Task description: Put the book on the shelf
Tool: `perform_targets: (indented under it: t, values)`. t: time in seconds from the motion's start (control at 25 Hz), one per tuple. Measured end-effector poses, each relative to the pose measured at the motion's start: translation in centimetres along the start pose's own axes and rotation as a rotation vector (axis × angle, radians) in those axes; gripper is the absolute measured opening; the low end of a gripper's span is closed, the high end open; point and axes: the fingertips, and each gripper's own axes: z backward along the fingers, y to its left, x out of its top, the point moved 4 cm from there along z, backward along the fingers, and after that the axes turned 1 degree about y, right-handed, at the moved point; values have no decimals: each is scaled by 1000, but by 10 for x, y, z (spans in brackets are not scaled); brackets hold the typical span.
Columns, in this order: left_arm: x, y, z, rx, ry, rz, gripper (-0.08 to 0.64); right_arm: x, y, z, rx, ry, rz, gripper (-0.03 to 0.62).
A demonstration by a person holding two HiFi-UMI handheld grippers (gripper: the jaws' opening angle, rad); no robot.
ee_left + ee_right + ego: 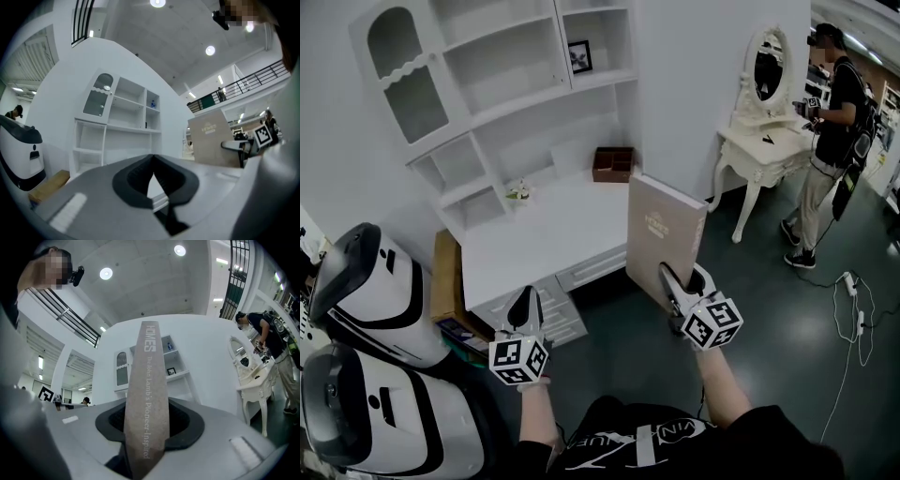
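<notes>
A large tan hardcover book [664,236] stands upright in the air in front of the white shelf unit [502,70]. My right gripper [680,284] is shut on its lower edge. In the right gripper view the book's spine [147,380] rises between the jaws, with both pads against its covers. My left gripper [523,309] hangs lower left, near the desk's drawers, and is shut with nothing in it. In the left gripper view the jaws meet at their tips. That view shows the shelf unit [124,124] ahead and the book [213,138] to the right.
The white desk top [553,234] below the shelves carries a brown box [612,164] and a small plant [518,192]. A picture frame [579,56] stands on an upper shelf. Two white robots [366,300] and a cardboard box [445,277] are at left. A dressing table [764,141] and a person [830,141] are at right.
</notes>
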Motion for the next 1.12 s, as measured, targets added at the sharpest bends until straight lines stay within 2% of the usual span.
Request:
perform_targets:
  t: [0.44,0.88,1.12]
  values:
    - [-9,-8,-95,-75,-5,29,0,2,-48,-48,-23,-18,5,175]
    - [-8,17,-229,-131,14,30,0,2,-117,-152,-74,-26,-9,175]
    - [-2,36,-294,-170,13,29,0,6,-141,-212,-72,-32,3,175]
